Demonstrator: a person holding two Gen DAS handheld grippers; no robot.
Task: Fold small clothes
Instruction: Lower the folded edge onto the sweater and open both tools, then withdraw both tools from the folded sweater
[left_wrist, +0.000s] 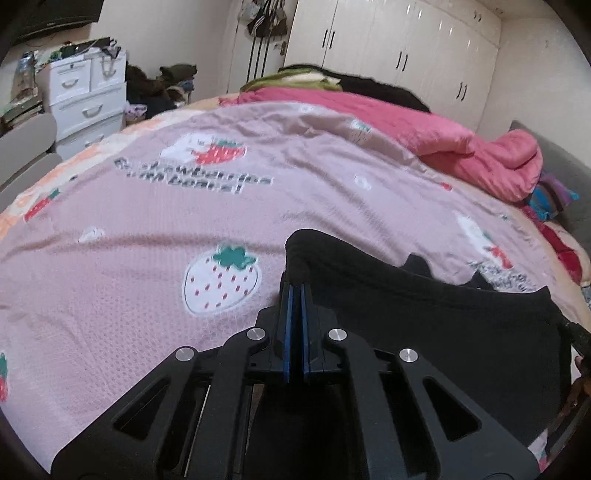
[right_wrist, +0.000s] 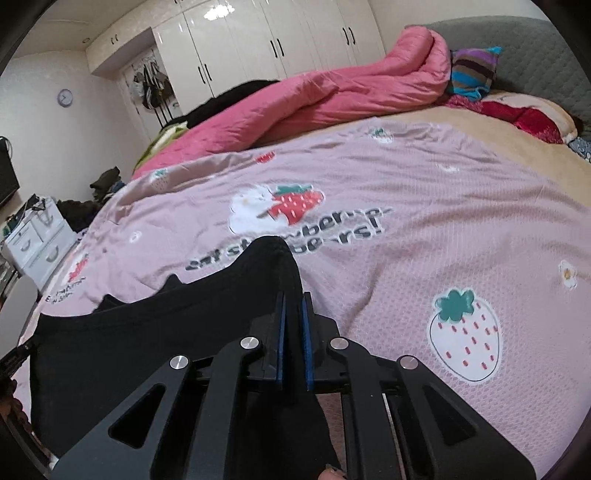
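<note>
Both grippers are pinching the same small black knit garment (left_wrist: 443, 332), which hangs stretched between them above the pink strawberry-print bed sheet (left_wrist: 147, 229). The left gripper (left_wrist: 295, 291) has its blue-padded fingers (left_wrist: 288, 325) pressed nearly together on a bunched corner of the cloth that pokes up at twelve o'clock from the tips; the right gripper (right_wrist: 293, 299) holds its fingers slightly further apart around a thicker fold of the opposite corner. In the left wrist view the black cloth runs off toward three o'clock, and in the right wrist view (right_wrist: 147, 332) it runs toward nine o'clock, so the garment's long axis appears to lie straight across from one gripper to the other, with its held edge uppermost and the body drooping toward the person. Which end is waist or hem cannot be told. The step in hand looks like spreading the piece before laying it down: it would go best by keeping both corners level and the top edge taut, lowering the far, hanging edge onto the sheet first, then drawing back evenly so no wrinkle is trapped. A rolled pink quilted duvet (right_wrist: 295, 99) lies well apart at twelve o'clock.
</note>
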